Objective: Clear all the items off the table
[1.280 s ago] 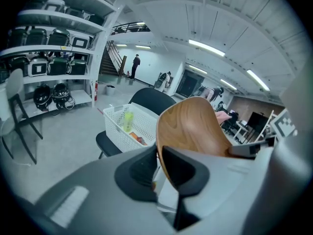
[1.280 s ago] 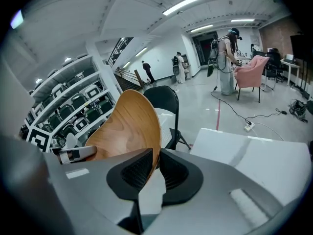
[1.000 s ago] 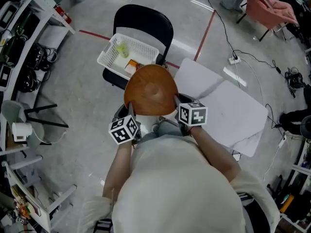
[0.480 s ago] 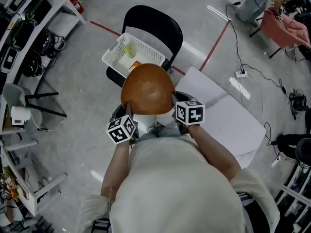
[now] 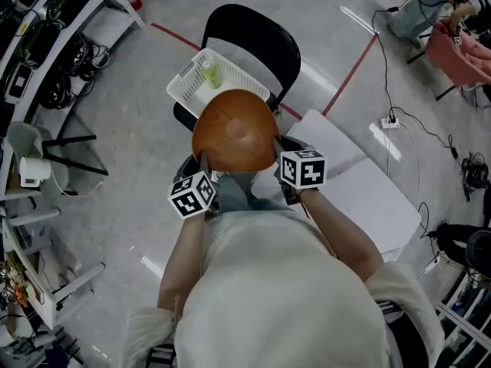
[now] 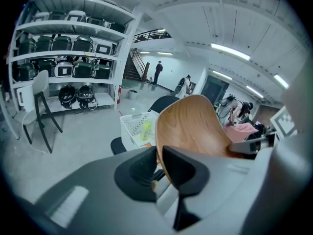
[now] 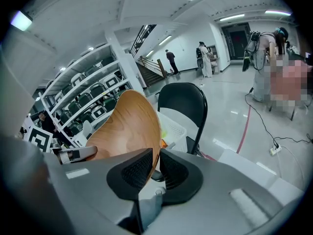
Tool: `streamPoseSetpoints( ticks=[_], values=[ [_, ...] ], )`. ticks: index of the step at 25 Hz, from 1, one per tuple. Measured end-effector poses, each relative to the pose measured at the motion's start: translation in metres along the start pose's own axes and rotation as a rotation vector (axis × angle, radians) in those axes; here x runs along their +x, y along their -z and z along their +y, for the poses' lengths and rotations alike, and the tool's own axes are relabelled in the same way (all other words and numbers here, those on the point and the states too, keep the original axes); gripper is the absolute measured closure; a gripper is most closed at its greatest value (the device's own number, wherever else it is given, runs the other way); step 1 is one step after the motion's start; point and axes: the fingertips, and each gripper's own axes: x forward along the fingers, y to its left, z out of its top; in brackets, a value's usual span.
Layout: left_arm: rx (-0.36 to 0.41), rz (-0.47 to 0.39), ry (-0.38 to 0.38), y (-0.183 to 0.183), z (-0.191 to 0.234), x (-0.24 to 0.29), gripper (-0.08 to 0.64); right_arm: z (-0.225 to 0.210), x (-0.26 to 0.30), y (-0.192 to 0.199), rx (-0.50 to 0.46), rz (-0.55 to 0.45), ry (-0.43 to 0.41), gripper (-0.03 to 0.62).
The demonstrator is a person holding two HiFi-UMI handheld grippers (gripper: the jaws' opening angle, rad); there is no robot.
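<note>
Your left gripper (image 5: 205, 162) is clenched on the left rim of the wooden bowl (image 5: 234, 133); in the left gripper view the rim passes between the two pads (image 6: 183, 168) and both press on it. Your right gripper (image 5: 275, 149) is clenched on the opposite rim; in the right gripper view the jaws stand nearly together with the thin edge of the bowl gripped between them. The bowl is held in the air between the two grippers, tilted so that its underside faces the head camera. It is clear of the tabletop (image 5: 360, 194), off that tabletop's left corner. In the head view the bowl hides the near edge of the basket (image 5: 182, 90), which sits on the seat of the black chair (image 5: 253, 33). A yellow-green bottle (image 5: 209, 73) lies inside the basket, toward its far edge. The visible part of the tabletop is white.
</note>
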Motion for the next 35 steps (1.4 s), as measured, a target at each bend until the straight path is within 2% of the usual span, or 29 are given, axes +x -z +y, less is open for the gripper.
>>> streamPoseSetpoints(
  ticks=[11, 35],
  values=[
    [0.021, 0.020, 0.011, -0.032, 0.026, 0.050, 0.512, 0.002, 0.054, -0.035, 0.010, 0.019, 0.008, 0.546],
    [0.071, 0.186, 0.052, -0.058, 0.078, 0.168, 0.508, -0.014, 0.168, -0.058, 0.121, 0.125, 0.098, 0.549]
  ],
)
